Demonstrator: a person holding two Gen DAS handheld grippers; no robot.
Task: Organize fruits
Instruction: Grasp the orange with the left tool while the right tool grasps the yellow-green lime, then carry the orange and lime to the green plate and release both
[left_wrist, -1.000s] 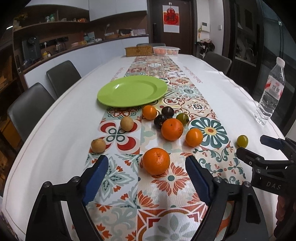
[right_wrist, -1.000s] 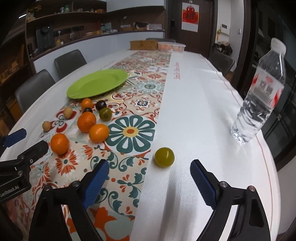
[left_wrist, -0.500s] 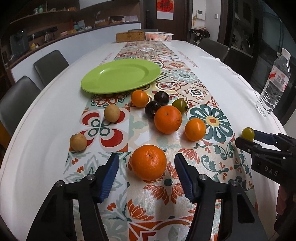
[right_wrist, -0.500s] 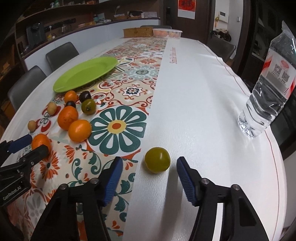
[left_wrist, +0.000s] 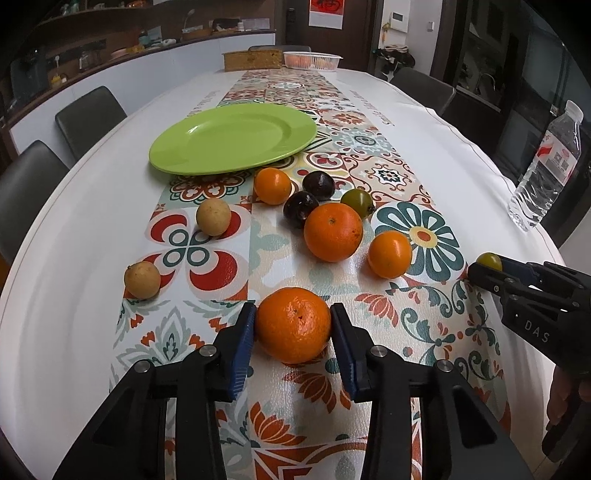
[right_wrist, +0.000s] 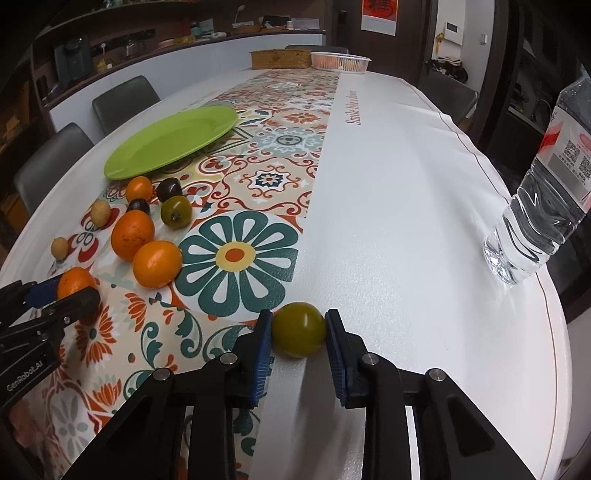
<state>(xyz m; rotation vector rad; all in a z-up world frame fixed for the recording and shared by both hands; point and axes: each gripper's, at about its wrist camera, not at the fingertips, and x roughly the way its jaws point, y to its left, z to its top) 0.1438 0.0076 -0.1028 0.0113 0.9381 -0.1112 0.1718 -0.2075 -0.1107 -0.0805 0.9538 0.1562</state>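
Note:
An orange mandarin (left_wrist: 293, 330) lies on the patterned runner between the blue pads of my left gripper (left_wrist: 293, 325); the jaws are closing and both pads touch its sides. On the white cloth, my right gripper (right_wrist: 299, 326) is shut on a small green round fruit (right_wrist: 298, 332). A bare green plate (left_wrist: 232, 136) sits farther up the runner. Between it and me lie a large orange (left_wrist: 333, 232), two smaller oranges (left_wrist: 390, 253), two dark plums (left_wrist: 318, 185), a green fruit (left_wrist: 357, 201) and two tan fruits (left_wrist: 213, 216).
A clear water bottle (right_wrist: 546, 206) stands at the table's right edge. A woven box (left_wrist: 252, 60) and a white basket (left_wrist: 312, 61) sit at the far end. Dark chairs (left_wrist: 88, 118) line the left side. A hand (left_wrist: 565, 398) holds the right gripper.
Both grippers came down and forward onto their fruits and narrowed from wide open. The left pads now touch the mandarin and the right pads clamp the green fruit.

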